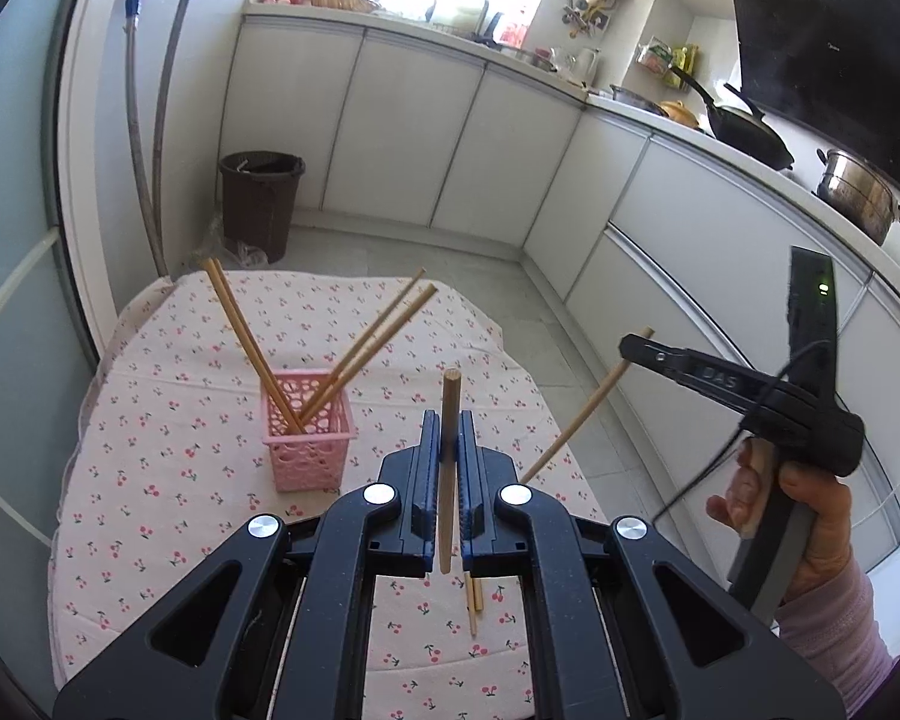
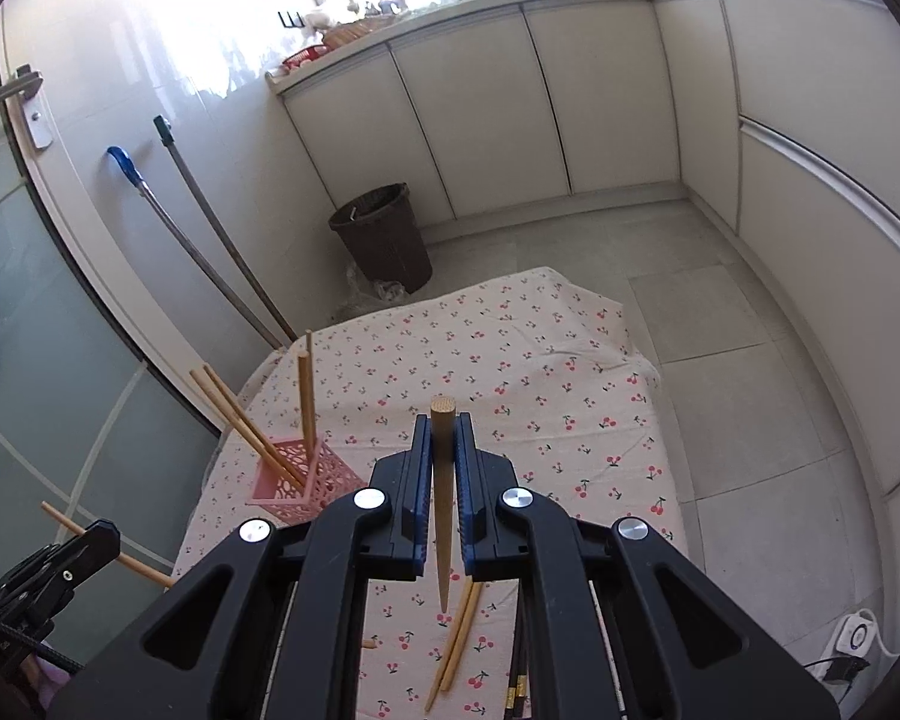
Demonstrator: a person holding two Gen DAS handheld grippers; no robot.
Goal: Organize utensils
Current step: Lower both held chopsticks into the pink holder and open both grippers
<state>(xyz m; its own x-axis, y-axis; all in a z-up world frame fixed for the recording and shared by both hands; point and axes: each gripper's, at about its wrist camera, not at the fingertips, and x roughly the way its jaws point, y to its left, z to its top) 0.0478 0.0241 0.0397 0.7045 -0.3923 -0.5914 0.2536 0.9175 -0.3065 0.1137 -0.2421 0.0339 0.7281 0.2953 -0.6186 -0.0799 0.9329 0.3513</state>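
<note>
A pink lattice basket [image 1: 309, 438] [image 2: 297, 483] stands on the cherry-print tablecloth [image 1: 168, 480] [image 2: 540, 372] with several wooden chopsticks leaning out of it. My left gripper [image 1: 449, 426] is shut on one wooden chopstick [image 1: 448, 516], held above the cloth just right of the basket. My right gripper [image 2: 442, 426] is shut on another wooden chopstick [image 2: 441, 546], well above the table. Each wrist view shows the other gripper: the right gripper [image 1: 630, 348] with its chopstick [image 1: 576, 420], and the left gripper [image 2: 105, 531] with its chopstick [image 2: 144, 570]. Loose wooden chopsticks [image 2: 456, 642] [image 1: 473, 603] lie on the cloth near me.
Dark chopsticks [image 2: 519, 681] lie near the front edge, mostly hidden. A brown bin [image 1: 261, 204] [image 2: 384, 237] stands on the floor beyond the table, with mop handles [image 2: 210, 240] against the wall. White cabinets [image 1: 414, 132] and a stove with pots [image 1: 855, 195] are to the right.
</note>
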